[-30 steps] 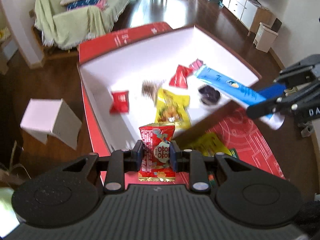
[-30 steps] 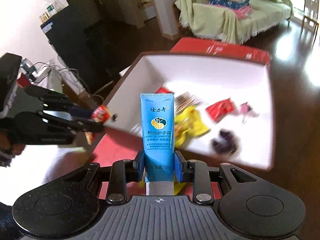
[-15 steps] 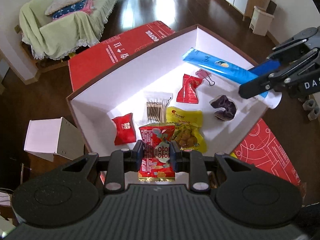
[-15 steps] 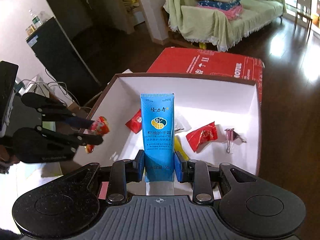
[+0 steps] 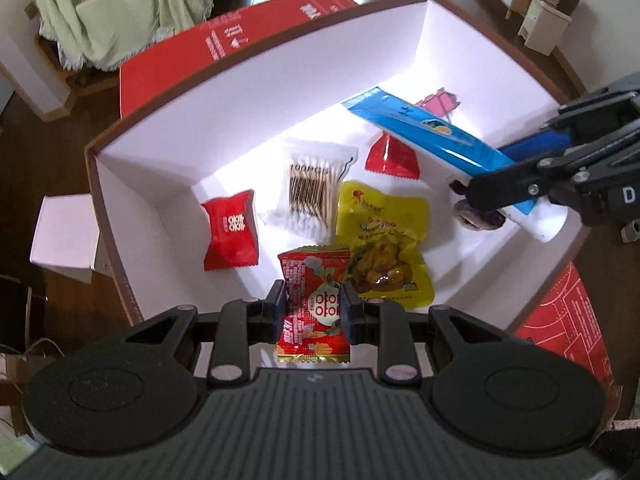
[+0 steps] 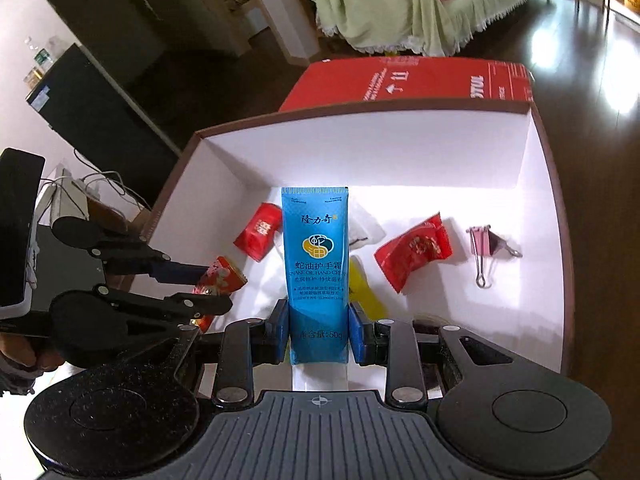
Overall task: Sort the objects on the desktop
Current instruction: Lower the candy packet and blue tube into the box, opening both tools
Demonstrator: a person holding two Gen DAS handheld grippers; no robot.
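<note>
Between the right gripper [image 6: 318, 320] fingers, blue tube [image 6: 316, 256] over box [image 6: 400, 152].

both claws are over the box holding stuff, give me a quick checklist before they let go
1. Left claw grip on the red snack packet: ok, fingers shut on its sides.
2. Right claw grip on the blue hand cream tube: ok, clamped near its lower end.
3. Both items above the white box interior: ok.
4. Bare floor under the packet: cannot tell, the yellow snack bag lies just beside it.
5. Bare floor under the tube: not ok, it hangs over the red candy wrapper and a dark object.
6. Claws apart from each other: ok.
</note>
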